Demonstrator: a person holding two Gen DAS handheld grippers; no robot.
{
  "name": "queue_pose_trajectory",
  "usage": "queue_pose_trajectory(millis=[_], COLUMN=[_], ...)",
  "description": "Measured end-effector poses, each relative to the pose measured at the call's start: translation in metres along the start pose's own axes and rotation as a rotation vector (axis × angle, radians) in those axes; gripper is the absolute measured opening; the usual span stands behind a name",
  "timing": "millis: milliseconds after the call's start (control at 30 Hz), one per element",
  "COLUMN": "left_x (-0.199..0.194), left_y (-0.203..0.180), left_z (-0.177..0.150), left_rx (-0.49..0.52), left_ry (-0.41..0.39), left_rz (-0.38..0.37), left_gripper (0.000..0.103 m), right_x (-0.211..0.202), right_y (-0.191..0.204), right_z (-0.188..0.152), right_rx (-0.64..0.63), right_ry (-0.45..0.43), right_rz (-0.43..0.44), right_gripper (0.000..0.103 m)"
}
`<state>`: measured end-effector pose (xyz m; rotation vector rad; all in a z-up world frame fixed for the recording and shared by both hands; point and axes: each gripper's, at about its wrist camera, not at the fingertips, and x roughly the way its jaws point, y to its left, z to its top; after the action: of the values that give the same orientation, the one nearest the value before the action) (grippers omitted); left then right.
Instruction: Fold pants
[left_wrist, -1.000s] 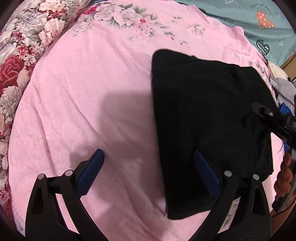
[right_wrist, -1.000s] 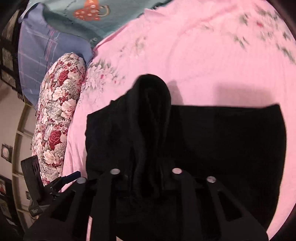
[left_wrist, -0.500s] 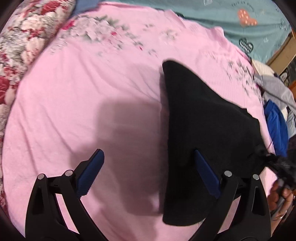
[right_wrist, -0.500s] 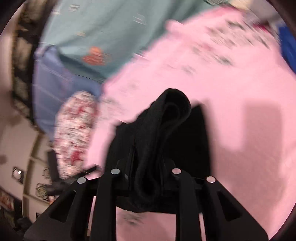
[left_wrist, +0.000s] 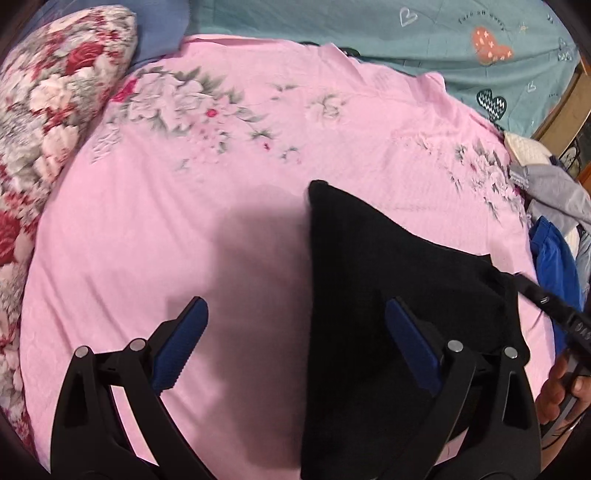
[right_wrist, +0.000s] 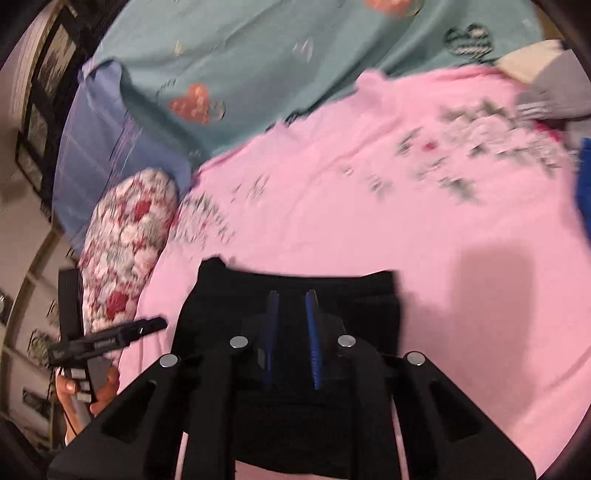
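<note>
1. Black soft fabric pants (left_wrist: 376, 295), folded into a compact slab, lie on the pink floral bedsheet (left_wrist: 184, 206); all places below are given from these pants.
2. On their left side, in the left wrist view, the left gripper (left_wrist: 295, 332) stands with its 2 blue ribbed pads (left_wrist: 181, 343) set wide apart. 1 finger is over bare pink sheet and the other over the pants' left part. Nothing is between the pads except sheet and the pants' edge below; they press on no cloth.
3. Directly over the pants, in the right wrist view, the right gripper (right_wrist: 291, 299) shows its 2 blue pads (right_wrist: 312, 332) set narrow, with a slim gap between them. Its jaws have just been closing. No cloth sits between them; the pants (right_wrist: 295, 332) lie flat beneath.
4. Left of the pants in the right wrist view, a hand (right_wrist: 86, 387) grips the left tool's handle.
5. Beyond the pants' left edge lies a red-and-white rose-print pillow (left_wrist: 48, 96).
6. Past the pants' far side spreads a teal sheet with heart prints (left_wrist: 406, 40).
7. Right of the pants sits a heap of grey and blue clothes (left_wrist: 554, 221).
</note>
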<state>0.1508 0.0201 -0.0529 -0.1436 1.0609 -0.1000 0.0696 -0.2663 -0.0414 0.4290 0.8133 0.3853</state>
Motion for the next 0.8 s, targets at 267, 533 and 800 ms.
queue_pose_trajectory(millis=[267, 533, 800], left_x=[0.045, 0.03, -0.009], left_y=[0.016, 0.014, 0.014], left_z=[0.011, -0.025, -0.048], left_rx=[-0.053, -0.024, -0.016], left_ry=[0.095, 0.081, 0.039], left_rz=[0.027, -0.007, -0.061], left_gripper=[0.101, 0.101, 0.101], right_x=[0.061, 0.025, -0.019], right_y=[-0.045, -0.009, -0.023], right_z=[0.01, -0.045, -0.062], right_rx=[0.121, 0.035, 0.114], right_ry=[0.065, 0.129, 0.025], right_rz=[-0.122, 0.038, 0.018], right_gripper=[0.0, 0.034, 0.029])
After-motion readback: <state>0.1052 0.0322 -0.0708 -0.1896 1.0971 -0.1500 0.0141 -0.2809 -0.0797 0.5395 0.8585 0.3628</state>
